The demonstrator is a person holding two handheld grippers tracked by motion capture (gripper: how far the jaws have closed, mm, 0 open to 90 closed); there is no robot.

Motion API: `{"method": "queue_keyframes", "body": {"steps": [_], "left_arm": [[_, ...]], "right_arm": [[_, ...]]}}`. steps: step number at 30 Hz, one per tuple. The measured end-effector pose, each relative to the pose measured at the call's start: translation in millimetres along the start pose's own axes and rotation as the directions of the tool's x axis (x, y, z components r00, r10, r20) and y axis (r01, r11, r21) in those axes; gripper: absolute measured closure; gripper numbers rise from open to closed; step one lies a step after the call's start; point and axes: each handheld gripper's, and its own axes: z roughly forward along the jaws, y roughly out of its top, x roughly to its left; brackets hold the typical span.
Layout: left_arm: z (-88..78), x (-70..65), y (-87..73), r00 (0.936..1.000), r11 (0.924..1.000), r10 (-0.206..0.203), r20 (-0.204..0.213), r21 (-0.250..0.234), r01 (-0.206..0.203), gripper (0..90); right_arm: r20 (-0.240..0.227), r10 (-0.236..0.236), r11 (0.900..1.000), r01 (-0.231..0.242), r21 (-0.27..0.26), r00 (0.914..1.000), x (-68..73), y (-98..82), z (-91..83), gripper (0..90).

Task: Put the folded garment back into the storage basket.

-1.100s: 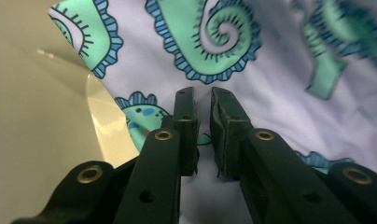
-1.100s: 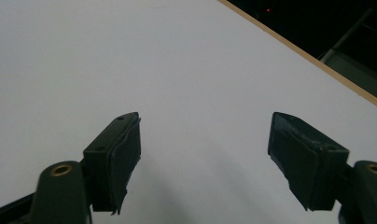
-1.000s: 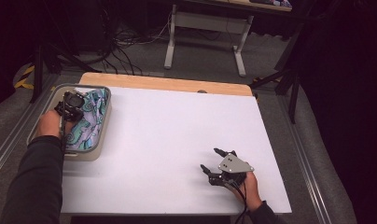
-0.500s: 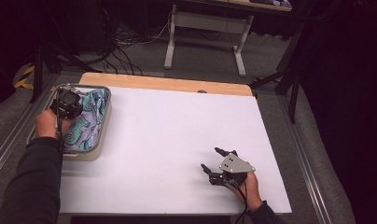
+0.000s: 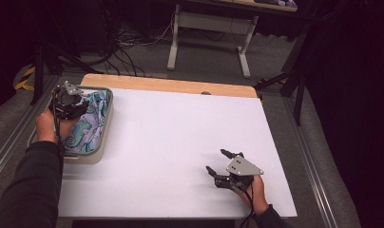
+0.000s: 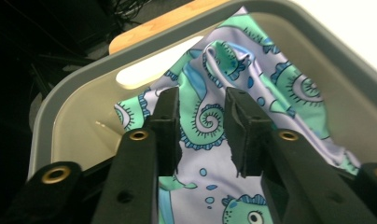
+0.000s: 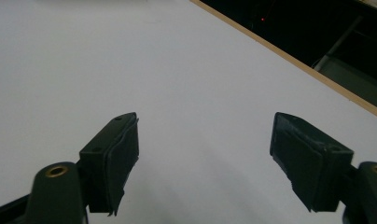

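Observation:
A cloth (image 6: 275, 79) printed with green seahorses on lilac lies crumpled in a grey plastic bin (image 6: 317, 39). My left gripper (image 6: 201, 100) hovers just above it. Its jaws have just been opening and stand a little apart, with nothing pinched between the pads; the cloth shows through the gap below. In the high view the bin (image 5: 106, 124) sits at the table's left edge with the cloth (image 5: 88, 129) inside and the left gripper (image 5: 68, 101) over its far end. My right gripper (image 5: 216, 160) rests near the front right of the white table, jaws wide open (image 7: 203, 140) and empty.
The white table top (image 5: 180, 128) has a wooden strip (image 5: 171, 85) along its far edge. Beyond it stand a desk frame (image 5: 209, 28) and loose cables on the floor. Metal rails run along both sides of the table.
The left gripper has lifted slightly and drifted toward the bin's far left corner. The right hand and gripper have stayed put.

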Motion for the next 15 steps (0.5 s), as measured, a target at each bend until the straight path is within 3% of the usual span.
{"method": "queue_keyframes", "body": {"steps": [2,8,15], "left_arm": [[-2.5,-2.6,-0.2,0.9997,0.9996,0.025,0.002,-0.016,-0.024,63.4],[-8.3,-4.2,-2.5,0.9991,0.9974,0.015,0.039,-0.072,-0.012,52.2],[-9.9,-4.3,-4.5,0.9987,0.9975,0.008,0.051,-0.070,-0.004,35.6]], "right_arm": [[0.002,0.003,1.000,-0.003,-0.003,1.0000,-0.6,0.2,-0.5,22.8],[0.000,0.021,1.000,-0.021,-0.013,0.9998,-2.3,0.6,-1.7,19.0],[0.004,0.034,0.999,-0.034,-0.023,0.9994,-2.3,0.8,-1.1,15.5]]}}
